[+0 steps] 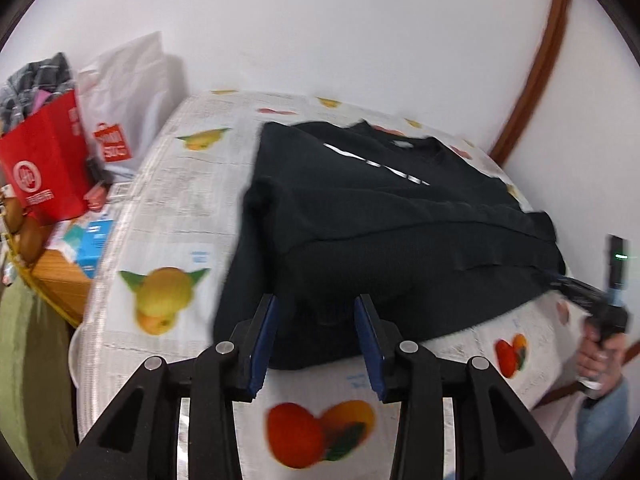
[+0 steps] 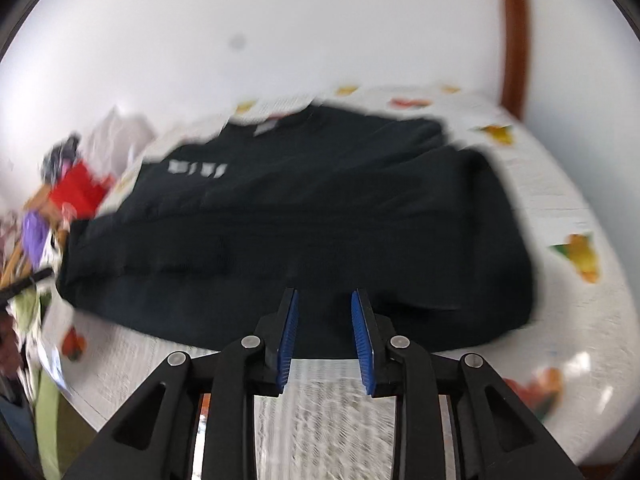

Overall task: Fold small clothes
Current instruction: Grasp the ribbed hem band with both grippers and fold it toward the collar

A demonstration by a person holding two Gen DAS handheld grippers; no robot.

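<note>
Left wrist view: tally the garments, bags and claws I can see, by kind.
Black sweater: 1
Bags: 2, red bag and white bag
Claws: 2, left claw and right claw
Total: 5

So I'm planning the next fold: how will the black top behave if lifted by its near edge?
The black top will probably drape limply, since it lies flat and creased. It looks like thick knit, so fairly heavy for cloth. It may drag the tablecloth slightly.
</note>
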